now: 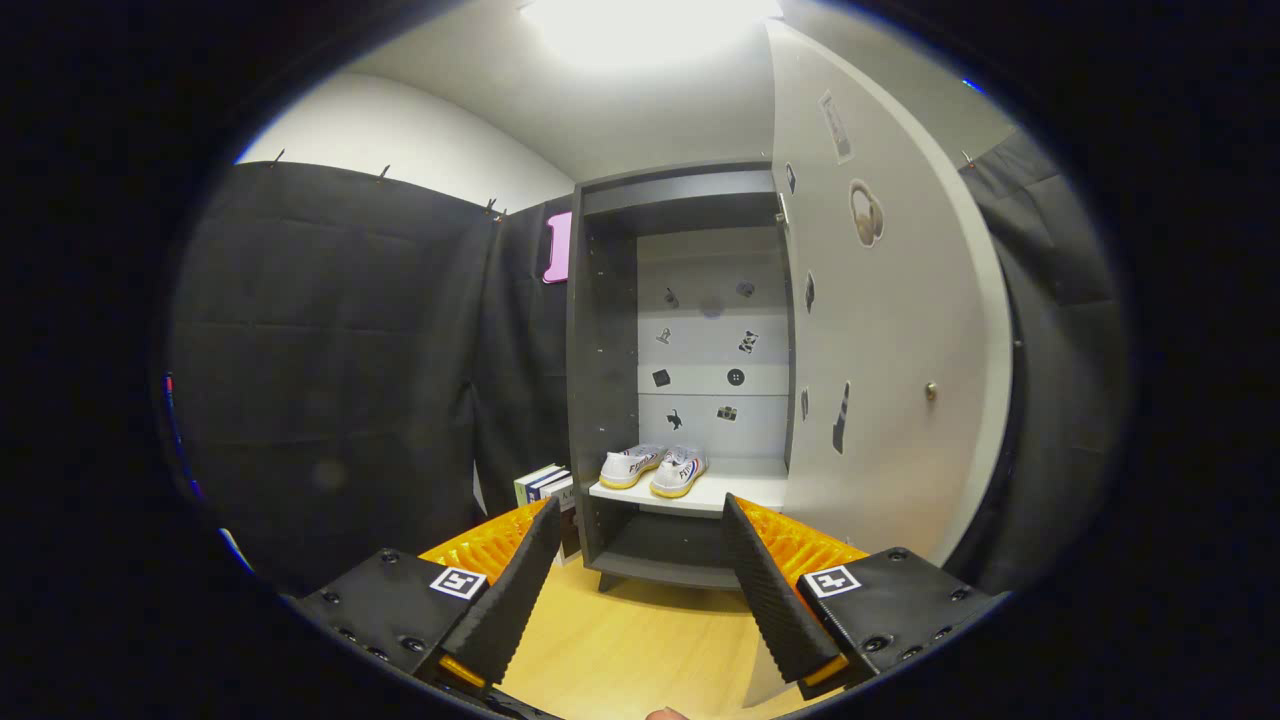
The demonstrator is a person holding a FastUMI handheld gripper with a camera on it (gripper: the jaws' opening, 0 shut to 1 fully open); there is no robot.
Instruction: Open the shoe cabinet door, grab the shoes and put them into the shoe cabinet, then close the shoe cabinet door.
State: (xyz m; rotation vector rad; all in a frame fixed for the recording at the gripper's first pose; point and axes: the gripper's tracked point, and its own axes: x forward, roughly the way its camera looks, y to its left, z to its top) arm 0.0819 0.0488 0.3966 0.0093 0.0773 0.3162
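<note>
Ahead of your gripper (640,545), in the gripper view, the cabinet (603,380) stands open, well beyond the fingers and framed by the gap between them. Your jaws are spread wide and grasp nothing; only bare wooden floor (640,640) lies between the fingers (510,590). Both shoes (655,468) sit side by side on the cabinet's pale shelf (745,490), toes pointing out toward you, light uppers with yellowish soles; they lie close together, though you cannot tell from this view whether they touch. Below that shelf you see a darker, lower compartment with nothing in it. The back panel (712,340) behind the shoes is pale and dotted with small dark stickers. The door (890,330) is swung out to the right of the opening, its inner face turned toward you, carrying several stickers and a small round knob (931,391) partway down. Left of the cabinet, a few books (543,485) stand upright on the floor just beside its side wall. A pink object (558,247) hangs on the dark cloth wall (330,370), touching or just beside the cabinet's top left corner. A bright ceiling light (650,20) glares above the cabinet. At the very bottom, between the gripper's two halves, a fingertip (668,714) of your hand peeks in.
</note>
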